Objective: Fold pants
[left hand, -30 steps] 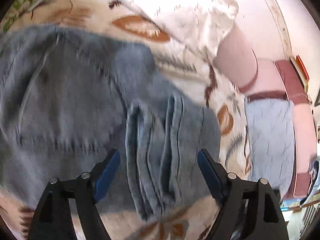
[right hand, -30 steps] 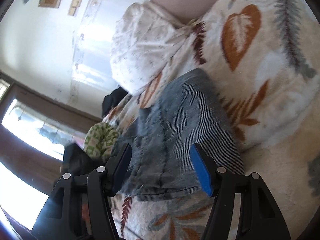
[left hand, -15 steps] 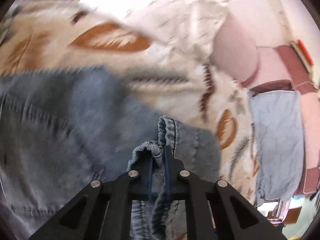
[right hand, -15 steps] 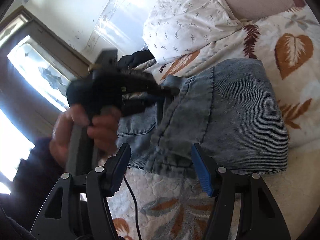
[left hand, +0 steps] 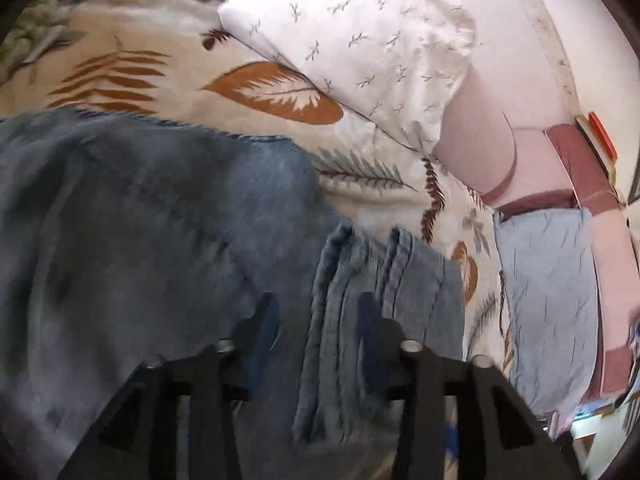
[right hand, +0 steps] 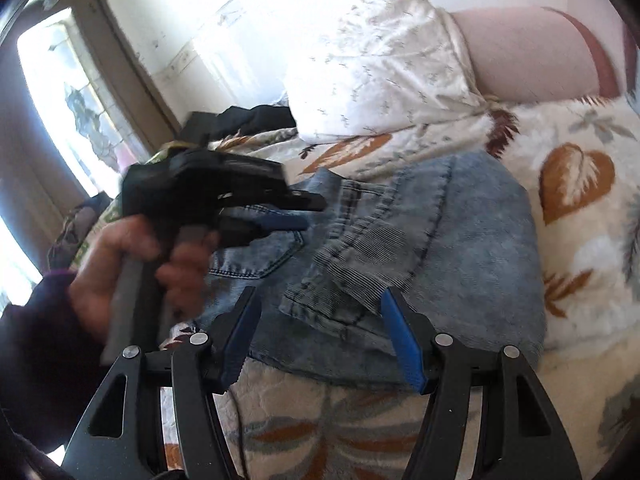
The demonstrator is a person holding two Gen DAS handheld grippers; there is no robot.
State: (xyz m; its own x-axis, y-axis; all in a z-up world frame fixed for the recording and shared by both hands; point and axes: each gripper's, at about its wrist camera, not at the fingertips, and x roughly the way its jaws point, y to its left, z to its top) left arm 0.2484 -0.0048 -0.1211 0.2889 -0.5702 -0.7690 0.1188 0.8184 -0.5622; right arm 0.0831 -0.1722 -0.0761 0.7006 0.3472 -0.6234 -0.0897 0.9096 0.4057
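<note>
Blue denim pants (right hand: 460,248) lie folded on a leaf-patterned bedspread (right hand: 580,208), with a bunched cuff on top. In the left wrist view the pants (left hand: 160,240) fill the lower left. My left gripper (left hand: 316,320) is open, with the bunched hem (left hand: 340,320) lying loose between its blurred fingers. It also shows in the right wrist view (right hand: 304,212), held by a hand above the pants. My right gripper (right hand: 320,340) is open and empty, just above the near edge of the pants.
A white pillow (left hand: 360,40) and a pink bolster (right hand: 532,52) lie at the bed's head. A grey-blue cloth (left hand: 548,312) hangs at the right. Dark clothes (right hand: 256,120) sit at the far edge near a bright window (right hand: 64,92).
The left gripper, shut on the hem half a second ago, has opened and let it go onto the pants. The right gripper stayed open and drew slightly nearer the fold.
</note>
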